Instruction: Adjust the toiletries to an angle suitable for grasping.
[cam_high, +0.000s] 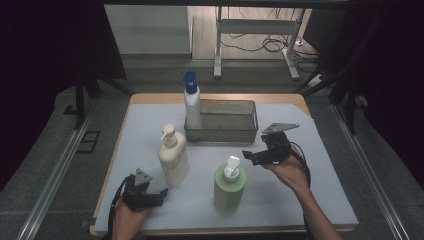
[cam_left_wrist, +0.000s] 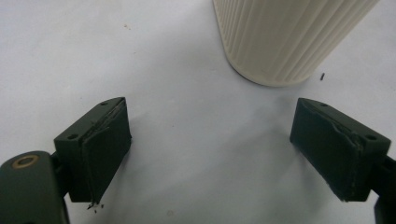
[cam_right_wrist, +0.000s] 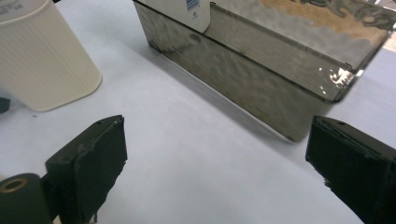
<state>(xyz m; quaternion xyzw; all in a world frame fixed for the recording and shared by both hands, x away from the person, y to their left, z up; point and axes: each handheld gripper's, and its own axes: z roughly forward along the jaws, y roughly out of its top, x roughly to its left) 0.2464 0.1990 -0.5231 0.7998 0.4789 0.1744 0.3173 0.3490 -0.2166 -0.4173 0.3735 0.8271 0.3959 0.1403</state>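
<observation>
Left gripper (cam_high: 161, 192) low on desk (cam_high: 310, 200), fingers (cam_left_wrist: 105, 149) released, nothing between them, cream pump bottle (cam_high: 173, 160) just beside. Green pump bottle (cam_high: 229, 185) stands mid-desk, untouched. Right gripper (cam_high: 248, 155) near its pump, fingers (cam_right_wrist: 93, 158) spread wide, holding nothing; metal bin (cam_high: 227, 131) behind.

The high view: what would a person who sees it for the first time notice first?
Three pump and spray bottles stand out on the white table cover: a green bottle at the front centre, a cream ribbed bottle to its left, and a white bottle with a blue cap standing in the left end of the metal tray behind them. The left gripper lies low near the cream bottle, and the right gripper, jaws open, is beside the green bottle's pump.
</observation>
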